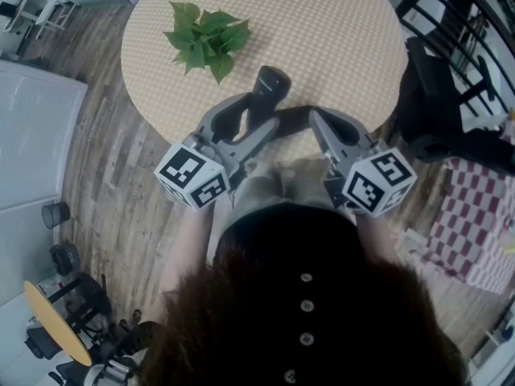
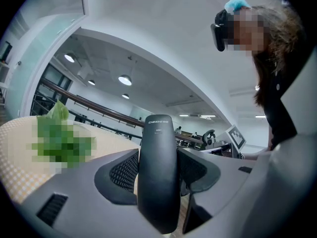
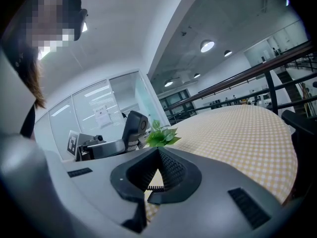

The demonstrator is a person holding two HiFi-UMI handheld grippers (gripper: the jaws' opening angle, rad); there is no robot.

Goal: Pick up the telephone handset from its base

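Note:
The black telephone handset (image 1: 269,83) is held upright over the near edge of the round table (image 1: 322,30), its top end poking above my left gripper (image 1: 256,123). In the left gripper view the handset (image 2: 158,172) fills the gap, clamped between both pads. My right gripper (image 1: 315,117) sits just to its right, with the jaws closed tip to tip and nothing in them (image 3: 158,155); a bit of coiled cord (image 3: 154,188) shows under them. From the right gripper view the handset (image 3: 134,125) stands to the left. The base is hidden beneath the grippers.
A green potted plant (image 1: 208,39) stands on the table's left part. A black chair (image 1: 434,87) and a red-and-white checked cloth (image 1: 475,223) are at the right. On the wooden floor at left are a small bin (image 1: 55,213) and a yellow stool (image 1: 56,320).

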